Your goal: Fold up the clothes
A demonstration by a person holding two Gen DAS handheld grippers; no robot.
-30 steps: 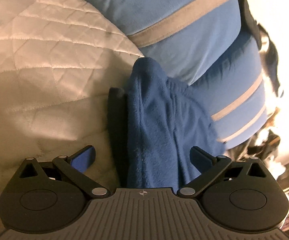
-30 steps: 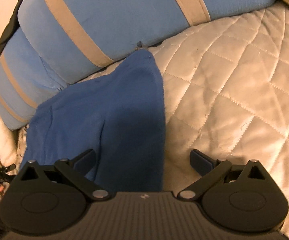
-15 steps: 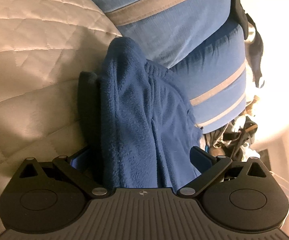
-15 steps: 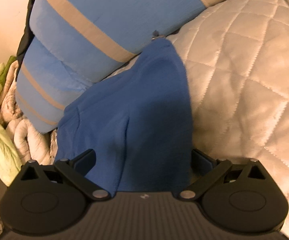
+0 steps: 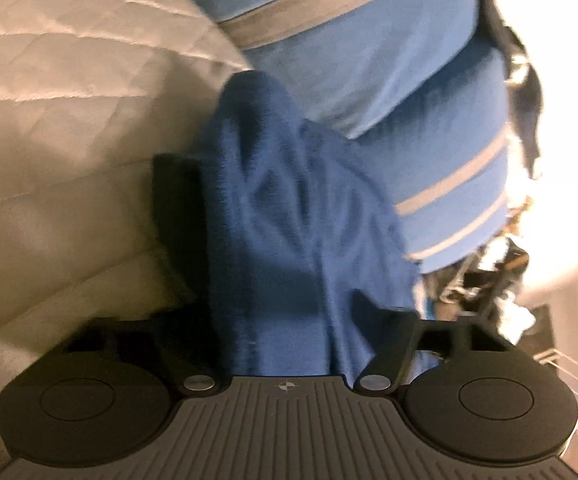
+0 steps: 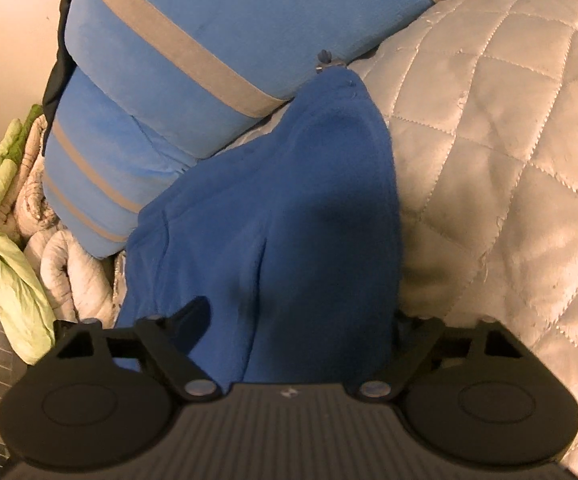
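A dark blue fleece garment [image 5: 289, 200] lies on the quilted beige bed cover [image 5: 69, 120], its far tip against the blue cushions. My left gripper [image 5: 285, 312] straddles the near edge of the garment and its jaws are closing, with bunched fleece between them. Its right finger [image 5: 385, 320] touches the cloth; its left finger is hidden in shadow behind the fold. In the right wrist view the same garment [image 6: 289, 200] runs between the fingers of my right gripper [image 6: 301, 316], whose jaws are also closing, one finger [image 6: 197, 316] over the fleece.
Two light blue cushions with grey stripes [image 6: 169, 60] lie along the far side of the bed. Off the bed's edge sit a green cloth [image 6: 5, 220] and a bundled pale quilt [image 6: 69, 264]. Open quilted cover [image 6: 509, 160] spreads to the right.
Both grippers came closer and lower over the blue garment. Their fingers, wide apart before, have drawn inward, and the fleece now bunches between the left pair.
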